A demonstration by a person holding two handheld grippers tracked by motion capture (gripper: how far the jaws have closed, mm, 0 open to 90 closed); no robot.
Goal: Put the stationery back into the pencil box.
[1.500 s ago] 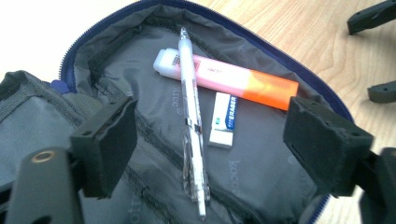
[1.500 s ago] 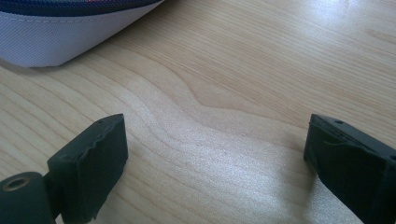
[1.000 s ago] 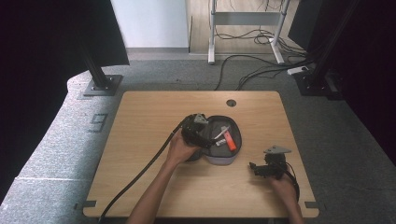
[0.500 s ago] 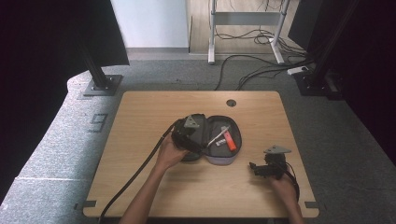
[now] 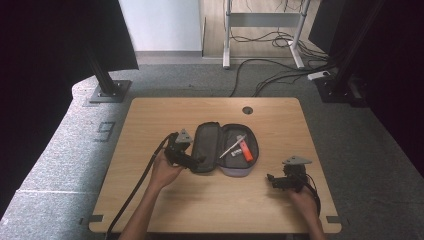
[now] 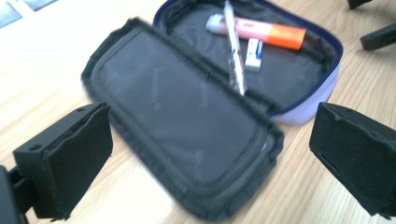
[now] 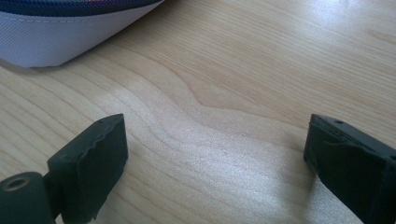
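The left gripper [image 5: 192,161] is hovering level, jaws wide, beside the opened dark fabric pencil case [image 5: 226,148]; the right gripper [image 5: 274,180] is resting wide and empty-jawed on the light wooden table [image 5: 150,112].

Premises read as a lab or recording studio rather than a home. A bare wooden table [image 5: 210,200] stands alone on grey carpet [image 5: 60,165], flanked by black stands on floor plates [image 5: 107,92]. Loose cables [image 5: 270,75] run beyond the tabletop's far edge, beneath a metal desk frame [image 5: 262,30].
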